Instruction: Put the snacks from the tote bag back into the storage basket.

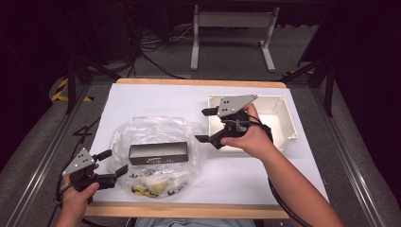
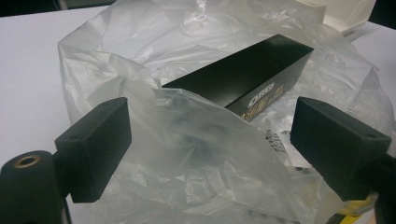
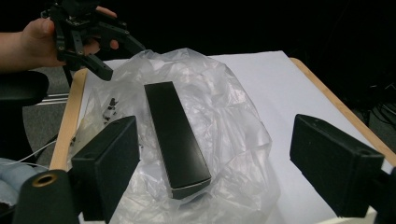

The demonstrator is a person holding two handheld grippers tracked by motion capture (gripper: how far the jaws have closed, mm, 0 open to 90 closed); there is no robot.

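Note:
A crumpled clear plastic bag (image 1: 156,128) lies on the white table sheet. A long black box (image 1: 158,153) with small gold lettering rests on it, with small yellow and black packets (image 1: 150,182) in front. My left gripper (image 1: 113,163) hovers at the bag's left edge, jaws wide apart. In the left gripper view the left gripper (image 2: 212,142) frames the bag (image 2: 187,158) and the box (image 2: 243,74), its pads not pressing on the plastic. My right gripper (image 1: 205,125) is open above the table between bag and tray. In its own view, the right gripper (image 3: 219,165) points at the box (image 3: 175,135).
A white rectangular tray (image 1: 283,120) stands at the back right, partly behind the right hand. The table has a wooden edge (image 1: 189,210) along the front. Grey floor, dark stands and a white frame lie beyond the table.

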